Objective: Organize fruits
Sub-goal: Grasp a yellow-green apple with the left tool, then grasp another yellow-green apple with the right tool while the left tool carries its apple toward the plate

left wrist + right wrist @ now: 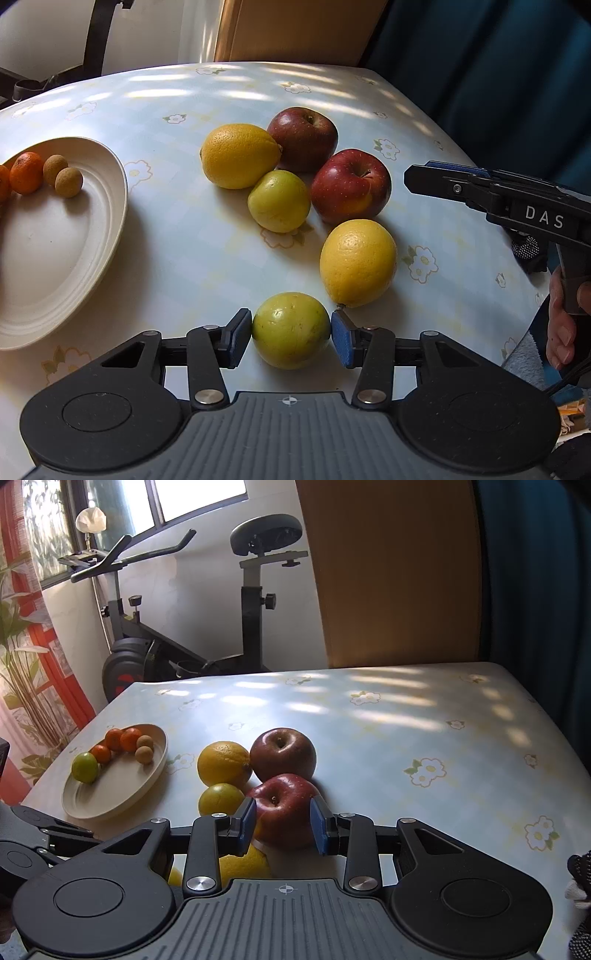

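The nearest green fruit (290, 330) sat on the flowered tablecloth (184, 258) at the close end of the loose fruit group, exactly between the jaws of the left gripper (291, 336); the blue pads (341, 341) lay right at its two flanks, touching or very nearly so, and I could not tell whether they pressed on it or only bracketed it. Just beyond it to the right lay the near lemon (357, 263), its tip close beside the right-hand pad; past that came the front red apple (351, 186), with a second green fruit (279, 201) touching it on the left; behind those, the far lemon (240, 156) and the rear red apple (303, 139) rested against each other. To the left, apart from the group, stood the cream plate (55, 258); along its far side sat mandarins (26, 172) and two small brown fruits (68, 182), and the right wrist view also showed a lime (85, 767) on it. The right gripper (283, 825) hung over the table's right side, tilted down toward the front red apple; its pads stood narrowly parted with nothing pinched, the apple lying beyond their tips; a person's hand (561, 325) held its handle. Beyond the table stood an exercise bike (184, 627).
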{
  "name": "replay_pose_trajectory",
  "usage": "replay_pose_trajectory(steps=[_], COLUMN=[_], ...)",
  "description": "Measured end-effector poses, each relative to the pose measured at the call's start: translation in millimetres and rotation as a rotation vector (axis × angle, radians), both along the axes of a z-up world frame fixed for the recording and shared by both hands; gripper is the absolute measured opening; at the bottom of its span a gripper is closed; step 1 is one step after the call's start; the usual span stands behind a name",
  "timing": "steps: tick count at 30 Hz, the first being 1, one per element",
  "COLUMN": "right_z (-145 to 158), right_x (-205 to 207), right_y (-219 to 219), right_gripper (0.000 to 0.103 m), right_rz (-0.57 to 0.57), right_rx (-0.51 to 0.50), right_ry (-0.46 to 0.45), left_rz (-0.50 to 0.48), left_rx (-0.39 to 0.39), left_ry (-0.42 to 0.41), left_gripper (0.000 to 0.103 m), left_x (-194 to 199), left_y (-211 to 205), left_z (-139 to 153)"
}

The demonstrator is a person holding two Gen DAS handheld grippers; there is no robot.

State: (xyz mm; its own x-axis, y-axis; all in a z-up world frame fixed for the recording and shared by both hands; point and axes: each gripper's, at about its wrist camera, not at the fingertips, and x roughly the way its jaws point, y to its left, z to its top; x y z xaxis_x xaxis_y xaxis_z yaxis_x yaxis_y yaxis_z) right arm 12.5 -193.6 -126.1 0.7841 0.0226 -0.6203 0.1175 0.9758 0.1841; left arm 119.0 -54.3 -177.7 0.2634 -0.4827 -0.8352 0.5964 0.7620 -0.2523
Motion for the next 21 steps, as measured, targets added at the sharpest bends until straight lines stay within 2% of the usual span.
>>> replay_pose_trajectory(steps=[3,5,8,14,17,21], right_z=[-1.2,-1.3,0.1,2.3,2.2,2.3], right_x=[0.0,0.7,3.9,23.5,39.8,65.2], right_y=[-0.7,0.1,4.5,24.2,38.3,56.2], right_gripper=[0.03,0.03,0.03,0.031,0.032,0.045], right_rz=[0.005,0.016,0.042,0.155,0.232,0.358], right_rx=[0.004,0.006,-0.005,-0.051,-0.11,-0.199], right_ry=[0.008,0.012,0.016,0.053,0.086,0.142], left_rz=[0.021,0.046,0.094,0.19,0.236,0.288], left_rx=[-0.006,0.007,-0.012,-0.028,-0.043,-0.047], left_ry=[0.002,-0.024,-0.054,-0.147,-0.177,-0.2], left_gripper=[0.049,0.049,0.049,0.049,0.049,0.049], left_x=[0.2,0.0,1.5,1.0,0.4,4.3], left_y=[4.6,11.3,27.1,56.5,71.8,89.3], left_z=[-0.6,2.4,11.2,33.0,40.8,45.0])
